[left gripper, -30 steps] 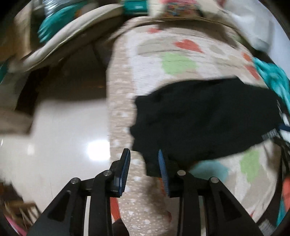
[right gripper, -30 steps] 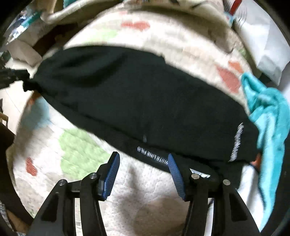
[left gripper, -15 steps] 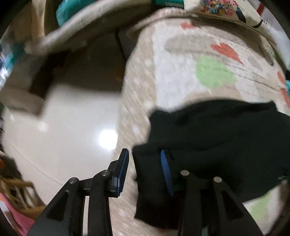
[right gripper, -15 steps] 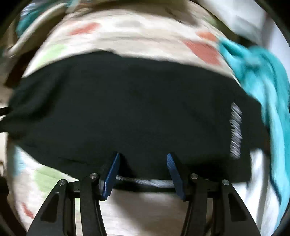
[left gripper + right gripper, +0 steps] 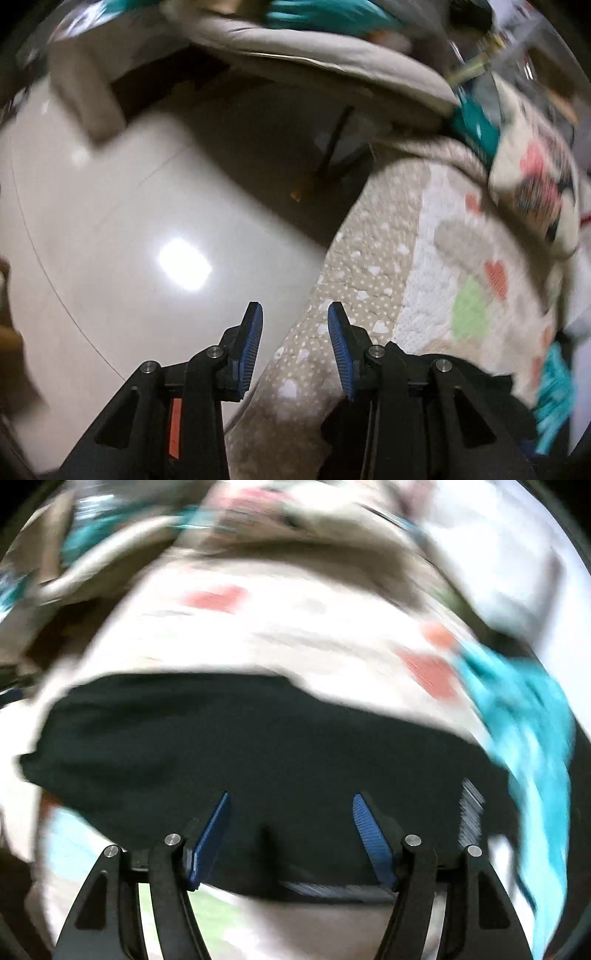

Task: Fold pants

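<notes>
White lettering near the black pants' [image 5: 258,746] right end and along their near hem is too smeared to read. The pants lie on the heart-print quilt [image 5: 295,642], long axis left to right. The right gripper [image 5: 290,812] hangs spread wide over their near edge, pinching nothing. The left gripper [image 5: 295,325] — also spread, empty — looks past the quilt's edge to glossy floor [image 5: 110,229]; only a dark scrap shows behind its right finger.

Black pants [image 5: 258,746] on patterned quilt [image 5: 295,627]
</notes>
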Demonstrator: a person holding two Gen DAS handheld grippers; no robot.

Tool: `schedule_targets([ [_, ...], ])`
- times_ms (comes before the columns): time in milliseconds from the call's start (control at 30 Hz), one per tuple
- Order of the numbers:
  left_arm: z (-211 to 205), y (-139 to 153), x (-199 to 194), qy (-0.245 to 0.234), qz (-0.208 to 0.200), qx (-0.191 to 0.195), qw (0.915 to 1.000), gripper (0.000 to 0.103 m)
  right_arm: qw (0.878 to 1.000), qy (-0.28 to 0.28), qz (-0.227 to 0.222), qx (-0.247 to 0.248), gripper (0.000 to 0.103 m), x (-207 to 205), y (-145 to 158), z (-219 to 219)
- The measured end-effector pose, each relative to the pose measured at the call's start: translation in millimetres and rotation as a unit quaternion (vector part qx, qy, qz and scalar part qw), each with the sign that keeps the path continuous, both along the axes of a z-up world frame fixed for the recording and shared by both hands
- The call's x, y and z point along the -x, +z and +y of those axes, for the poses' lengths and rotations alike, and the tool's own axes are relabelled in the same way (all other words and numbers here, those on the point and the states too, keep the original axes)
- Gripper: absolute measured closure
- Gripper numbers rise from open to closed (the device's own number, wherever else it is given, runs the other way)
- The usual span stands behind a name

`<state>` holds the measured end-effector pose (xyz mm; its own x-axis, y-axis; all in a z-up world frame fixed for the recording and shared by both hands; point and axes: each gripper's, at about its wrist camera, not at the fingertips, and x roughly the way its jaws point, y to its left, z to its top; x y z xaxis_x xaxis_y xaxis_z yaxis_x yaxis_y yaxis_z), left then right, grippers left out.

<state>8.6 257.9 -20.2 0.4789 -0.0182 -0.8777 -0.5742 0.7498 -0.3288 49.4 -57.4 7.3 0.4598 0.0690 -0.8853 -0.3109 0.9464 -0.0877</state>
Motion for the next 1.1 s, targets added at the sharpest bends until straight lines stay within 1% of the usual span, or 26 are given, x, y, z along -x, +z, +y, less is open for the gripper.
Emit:
schedule_targets([
  [67,11,-2,15,0.019,-0.004,0.028,0.9994,0.066,0.998,0.061,0.003,-0.017,0.031,-5,-1,45],
  [100,19,-5,26,0.027,-0.005,0.051,0.9983,0.066,0.995,0.095,0.003,-0.022,0.036,-5,-3,71],
  [133,23,-8,29,0.030,-0.005,0.065,0.9974,0.066,0.991,0.128,0.004,-0.025,0.043,-6,-6,93],
  [167,29,-11,34,0.034,-0.005,0.079,0.9963,0.067,0.987,0.157,0.007,-0.025,0.047,-9,-8,117],
  [200,33,-14,38,0.040,-0.007,0.093,0.9948,0.067,0.984,0.175,0.008,-0.025,0.050,-11,-10,135],
  [267,37,-15,44,0.049,-0.010,0.103,0.9935,0.067,0.977,0.211,0.009,-0.027,0.050,-17,-15,173],
  [300,40,-14,44,0.054,-0.015,0.106,0.9928,0.067,0.975,0.221,0.009,-0.024,0.050,-16,-20,180],
  [367,42,-9,47,0.056,-0.025,0.106,0.9925,0.067,0.973,0.229,0.009,-0.002,0.050,-27,-31,202],
  [400,41,-5,46,0.053,-0.030,0.104,0.9927,0.067,0.973,0.228,0.015,0.018,0.050,-34,-40,210],
  [433,38,-3,43,0.048,-0.033,0.104,0.9929,0.067,0.973,0.226,0.027,0.038,0.062,-44,-50,216],
  [467,35,-2,41,0.042,-0.035,0.104,0.9930,0.067,0.971,0.228,0.044,0.047,0.083,-50,-57,215],
  [500,31,-1,38,0.034,-0.037,0.107,0.9930,0.067,0.970,0.232,0.060,0.048,0.100,-52,-60,217],
  [600,23,0,33,0.020,-0.037,0.105,0.9936,0.067,0.971,0.231,0.047,0.048,0.100,-55,-51,221],
  [767,16,-3,33,0.018,-0.031,0.098,0.9946,0.067,0.981,0.190,0.026,0.031,0.102,-78,-44,222],
  [833,10,-8,36,0.015,-0.023,0.094,0.9952,0.067,0.984,0.174,0.028,0.026,0.102,-88,-43,223],
  [900,5,-15,39,0.012,-0.017,0.106,0.9942,0.067,0.986,0.160,0.026,0.030,0.102,-98,-42,220],
  [933,3,-18,41,0.008,-0.014,0.114,0.9933,0.067,0.986,0.160,0.035,0.010,0.101,-103,-40,216],
  [967,1,-22,43,0.006,-0.011,0.127,0.9919,0.067,0.985,0.164,0.053,-0.017,0.100,-104,-37,213],
  [1000,1,-24,45,0.007,-0.010,0.134,0.9909,0.067,0.981,0.170,0.077,-0.044,0.093,-105,-35,209],
  [1033,2,-25,46,0.009,-0.009,0.136,0.9906,0.067,0.978,0.179,0.092,-0.059,0.075,-105,-34,207],
  [1067,4,-24,48,0.014,-0.010,0.137,0.9904,0.067,0.974,0.193,0.095,-0.065,0.066,-101,-32,207],
  [1100,8,-23,50,0.025,-0.015,0.139,0.9899,0.067,0.972,0.213,0.083,-0.058,0.059,-93,-30,210],
])
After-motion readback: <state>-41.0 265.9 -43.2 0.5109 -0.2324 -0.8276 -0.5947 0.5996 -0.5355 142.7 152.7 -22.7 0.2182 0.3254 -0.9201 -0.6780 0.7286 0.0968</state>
